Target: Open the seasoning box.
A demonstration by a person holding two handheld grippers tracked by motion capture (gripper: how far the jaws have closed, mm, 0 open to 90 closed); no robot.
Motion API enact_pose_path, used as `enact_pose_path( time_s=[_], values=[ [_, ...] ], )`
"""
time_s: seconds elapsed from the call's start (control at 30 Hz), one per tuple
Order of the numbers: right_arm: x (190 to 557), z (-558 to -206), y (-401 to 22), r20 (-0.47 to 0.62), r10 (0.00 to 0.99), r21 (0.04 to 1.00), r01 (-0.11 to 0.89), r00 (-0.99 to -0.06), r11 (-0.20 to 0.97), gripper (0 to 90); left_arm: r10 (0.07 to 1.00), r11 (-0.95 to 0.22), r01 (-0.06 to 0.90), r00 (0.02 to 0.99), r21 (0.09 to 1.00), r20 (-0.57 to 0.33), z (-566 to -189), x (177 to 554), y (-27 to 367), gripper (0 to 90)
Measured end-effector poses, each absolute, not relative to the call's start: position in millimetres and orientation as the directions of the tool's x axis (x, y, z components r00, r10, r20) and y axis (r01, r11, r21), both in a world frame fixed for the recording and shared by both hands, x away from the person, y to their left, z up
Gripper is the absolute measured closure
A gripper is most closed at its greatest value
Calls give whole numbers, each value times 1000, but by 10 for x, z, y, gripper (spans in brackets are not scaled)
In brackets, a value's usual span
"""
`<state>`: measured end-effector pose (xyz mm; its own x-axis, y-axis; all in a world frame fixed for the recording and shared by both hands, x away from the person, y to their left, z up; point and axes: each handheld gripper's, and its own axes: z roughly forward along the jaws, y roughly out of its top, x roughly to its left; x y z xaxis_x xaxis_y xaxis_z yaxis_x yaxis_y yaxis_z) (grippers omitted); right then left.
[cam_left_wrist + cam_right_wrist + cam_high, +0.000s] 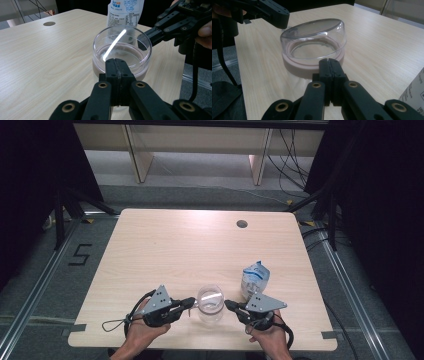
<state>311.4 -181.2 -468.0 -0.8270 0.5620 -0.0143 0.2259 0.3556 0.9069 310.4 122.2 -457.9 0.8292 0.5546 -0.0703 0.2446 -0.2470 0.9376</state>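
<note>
Both grippers shut, flanking clear jar near table's front edge.
High view: left gripper point(191, 301) & right gripper point(228, 304) point at jar point(210, 303) from either side, pouch point(254, 279) just behind right one, hole point(242, 224) far back in table point(165, 250). Left gripper view adds pouch's printed label point(125, 11). Right gripper view adds jar's pinkish base ring point(294, 66); jaws pressed together, pinching nothing.
</note>
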Motion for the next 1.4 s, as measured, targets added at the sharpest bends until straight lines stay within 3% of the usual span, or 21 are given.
enact_pose_path(
  time_s=[0.33, 0.5, 0.57, 0.77, 1.07, 1.4],
  values=[
    [3152, -4664, -1779, -16, 538, 914, 207, -843, 350, 900, 549, -240, 257, 831, 936, -87, -4580, 3115, 1233, 885],
    [3141, -4636, -1777, -26, 547, 913, 203, -837, 354, 900, 543, -210, 259, 833, 943, -108, -4580, 3116, 1257, 757],
    [3141, -4616, -1782, -35, 541, 910, 197, -840, 364, 900, 541, -184, 268, 831, 946, -130, -4569, 3101, 1282, 643],
    [3127, -4575, -1757, -49, 546, 921, 174, -836, 349, 900, 546, -241, 279, 831, 930, -108, -4613, 3023, 1386, 503],
    [3079, -4494, -1653, -70, 541, 924, 149, -838, 351, 900, 581, -304, 331, 807, 893, -102, -4737, 3030, 1435, 383],
    [3056, -4440, -1543, -86, 522, 927, 123, -849, 354, 895, 613, -302, 369, 782, 879, -117, -4823, 3091, 1502, 309]
  ],
)
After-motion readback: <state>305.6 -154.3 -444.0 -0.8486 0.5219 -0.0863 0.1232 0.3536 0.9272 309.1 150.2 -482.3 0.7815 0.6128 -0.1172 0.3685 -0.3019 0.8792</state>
